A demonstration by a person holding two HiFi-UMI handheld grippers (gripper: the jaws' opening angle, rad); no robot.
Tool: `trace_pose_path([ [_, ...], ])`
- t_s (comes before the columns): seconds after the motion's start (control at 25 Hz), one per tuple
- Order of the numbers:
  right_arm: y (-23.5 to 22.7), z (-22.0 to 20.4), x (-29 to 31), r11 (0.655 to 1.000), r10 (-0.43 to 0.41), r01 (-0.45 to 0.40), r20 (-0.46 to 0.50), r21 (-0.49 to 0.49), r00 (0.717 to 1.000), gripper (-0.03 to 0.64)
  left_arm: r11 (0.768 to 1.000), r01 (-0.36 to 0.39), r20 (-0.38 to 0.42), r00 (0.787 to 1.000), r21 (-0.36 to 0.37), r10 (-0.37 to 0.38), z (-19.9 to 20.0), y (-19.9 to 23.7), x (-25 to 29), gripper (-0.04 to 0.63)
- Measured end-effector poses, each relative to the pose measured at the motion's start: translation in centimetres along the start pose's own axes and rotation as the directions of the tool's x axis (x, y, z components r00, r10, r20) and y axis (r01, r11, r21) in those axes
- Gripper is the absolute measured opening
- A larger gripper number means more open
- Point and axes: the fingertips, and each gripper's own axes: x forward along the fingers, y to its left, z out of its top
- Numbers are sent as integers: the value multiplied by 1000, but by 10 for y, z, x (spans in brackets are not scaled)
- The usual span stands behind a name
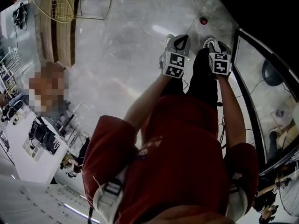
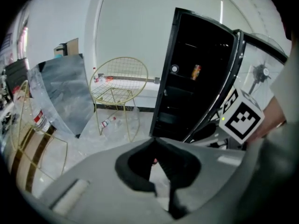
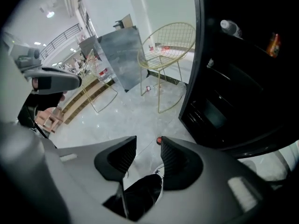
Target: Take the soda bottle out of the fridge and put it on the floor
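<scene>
The black fridge (image 2: 196, 92) stands open, its glass door (image 1: 261, 92) swung out at my right. On a shelf inside sits a small orange-and-red bottle (image 2: 196, 71) (image 3: 274, 43), with a clear bottle (image 3: 230, 27) on a higher shelf. Both grippers hang in front of me over the floor, well short of the shelves and pointing down. My left gripper (image 2: 154, 140) (image 1: 180, 40) has its tips together and holds nothing. My right gripper (image 3: 148, 140) (image 1: 218, 43) is open, with only floor showing between its pads.
A small red cap (image 1: 203, 20) lies on the pale marble floor ahead of the grippers. A gold wire chair (image 2: 119, 85) stands left of the fridge with a bottle (image 2: 108, 121) on the floor under it. A grey panel (image 2: 65, 94) leans further left.
</scene>
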Motion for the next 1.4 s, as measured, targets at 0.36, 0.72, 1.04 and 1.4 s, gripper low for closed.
trace_pose_path([
  [0.36,16,42,-82,996,-35,27,104,80,994,147,999,-39,95,995,26,36,72,11,-68,-1],
  [0.72,5,78,-165,994,-55,35,190,106,980,147,994,-99,220,971,35,89,139,20,-119,0],
  [1.04,2,147,-241,986,-127,70,421,149,898,147,993,-92,330,942,74,63,185,8,-153,-1],
  [1.4,1,191,-313,980,-196,137,584,144,787,147,990,-108,423,904,93,59,231,4,-186,-1],
])
